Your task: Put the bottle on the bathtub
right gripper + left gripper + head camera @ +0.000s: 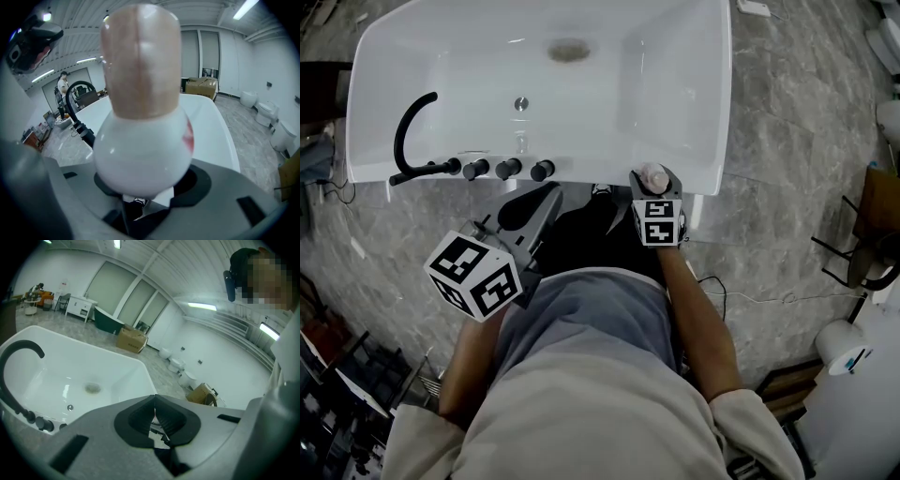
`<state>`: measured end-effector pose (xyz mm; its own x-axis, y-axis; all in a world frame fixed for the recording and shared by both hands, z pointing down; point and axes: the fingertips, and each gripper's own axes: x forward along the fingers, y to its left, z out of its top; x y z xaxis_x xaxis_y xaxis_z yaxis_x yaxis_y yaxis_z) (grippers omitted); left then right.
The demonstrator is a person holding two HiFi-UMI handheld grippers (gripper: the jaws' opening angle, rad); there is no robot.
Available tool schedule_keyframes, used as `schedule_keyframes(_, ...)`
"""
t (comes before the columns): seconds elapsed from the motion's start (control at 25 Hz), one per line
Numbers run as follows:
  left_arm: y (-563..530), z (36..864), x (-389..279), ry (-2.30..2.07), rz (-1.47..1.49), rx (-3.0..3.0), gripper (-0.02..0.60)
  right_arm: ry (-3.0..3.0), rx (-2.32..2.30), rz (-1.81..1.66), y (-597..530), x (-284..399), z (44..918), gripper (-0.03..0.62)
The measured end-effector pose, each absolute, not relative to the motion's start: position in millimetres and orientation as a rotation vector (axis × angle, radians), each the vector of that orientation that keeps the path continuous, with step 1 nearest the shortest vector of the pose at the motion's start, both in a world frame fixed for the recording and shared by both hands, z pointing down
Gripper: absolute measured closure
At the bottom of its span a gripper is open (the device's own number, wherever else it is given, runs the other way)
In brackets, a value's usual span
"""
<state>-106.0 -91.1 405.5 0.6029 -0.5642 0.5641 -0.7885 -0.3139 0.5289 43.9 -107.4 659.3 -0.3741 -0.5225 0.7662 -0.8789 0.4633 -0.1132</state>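
A white bottle (pixel 143 150) with a tall pale pink cap (pixel 140 56) fills the right gripper view, held upright. My right gripper (pixel 655 192) is shut on it at the near rim of the white bathtub (pixel 694 141), near its right corner; the bottle's cap (pixel 654 176) shows from above. My left gripper (pixel 546 202) is shut with nothing in it, held low just short of the tub's near rim. In the left gripper view the jaws meet (pixel 155 414), and the tub (pixel 112 376) lies beyond them.
A black curved faucet (pixel 411 131) and three black knobs (pixel 508 169) stand on the tub's near rim at the left. The drain (pixel 569 50) lies at the far end. Grey marble floor (pixel 787 122) surrounds the tub. Toilets (pixel 176 364) and cardboard boxes (pixel 132 339) stand further off.
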Motion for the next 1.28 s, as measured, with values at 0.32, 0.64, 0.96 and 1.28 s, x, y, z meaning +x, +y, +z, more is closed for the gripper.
schedule_keyframes(0.32, -84.5, 406.0, -106.5, -1.061, 0.343, 2.015, 0.574, -2.042, 1.185, 0.667, -106.9, 41.3, 660.0, 0.368)
schedule_keyframes(0.64, -83.6, 401.7, -101.1, -1.038, 0.327, 2.026, 0.573, -2.020, 1.163, 0.737, -94.0, 42.9, 664.1, 0.367)
schedule_keyframes(0.96, -82.4, 403.0, -98.8, -1.021, 0.329, 2.040, 0.572, -2.021, 1.175, 0.783, -86.4, 44.0, 661.4, 0.360)
schedule_keyframes(1.28, -78.2, 402.3, -88.9, -1.000, 0.324, 2.052, 0.574, -2.062, 1.194, 0.828, -83.8, 47.5, 644.7, 0.359)
